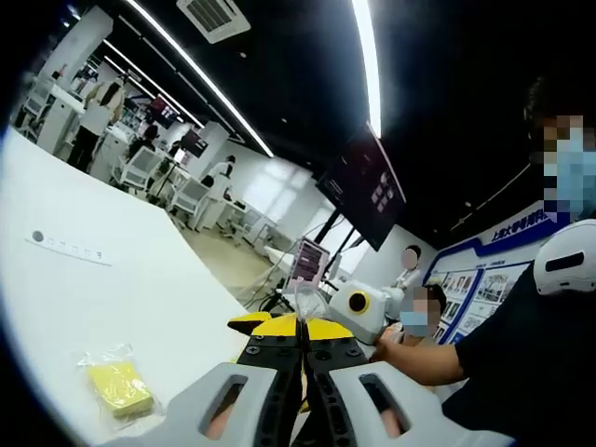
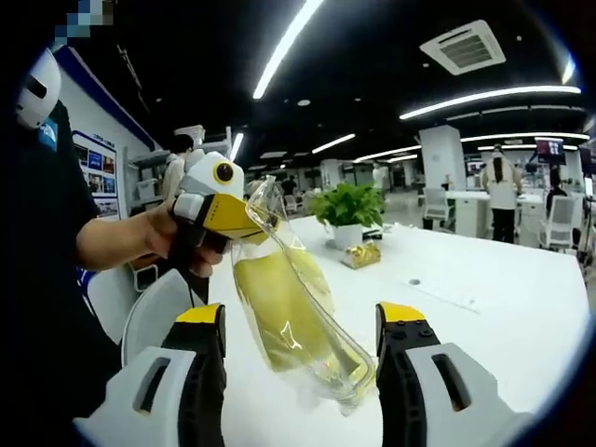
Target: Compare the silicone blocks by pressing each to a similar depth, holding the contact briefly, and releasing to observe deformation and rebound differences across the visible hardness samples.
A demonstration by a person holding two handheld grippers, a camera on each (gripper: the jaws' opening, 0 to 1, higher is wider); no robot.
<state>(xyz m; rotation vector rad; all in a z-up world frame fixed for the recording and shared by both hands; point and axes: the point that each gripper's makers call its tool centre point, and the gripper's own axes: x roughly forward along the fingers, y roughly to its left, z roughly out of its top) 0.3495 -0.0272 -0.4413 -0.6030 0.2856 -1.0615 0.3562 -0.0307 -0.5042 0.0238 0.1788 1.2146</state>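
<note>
The left gripper (image 2: 244,219) has its jaws together on the top of a clear bag (image 2: 298,317) holding a yellow silicone block (image 2: 279,312), apparently lifted above the table (image 2: 484,307). The right gripper (image 2: 300,326), jaws apart around the bag, should close slowly, squarely on the block. Another bagged yellow block (image 1: 119,388) lies near the table's edge

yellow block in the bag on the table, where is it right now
In the left gripper view the bagged yellow block lies flat on the white table, low on the left, just beside the shut left gripper.
</note>
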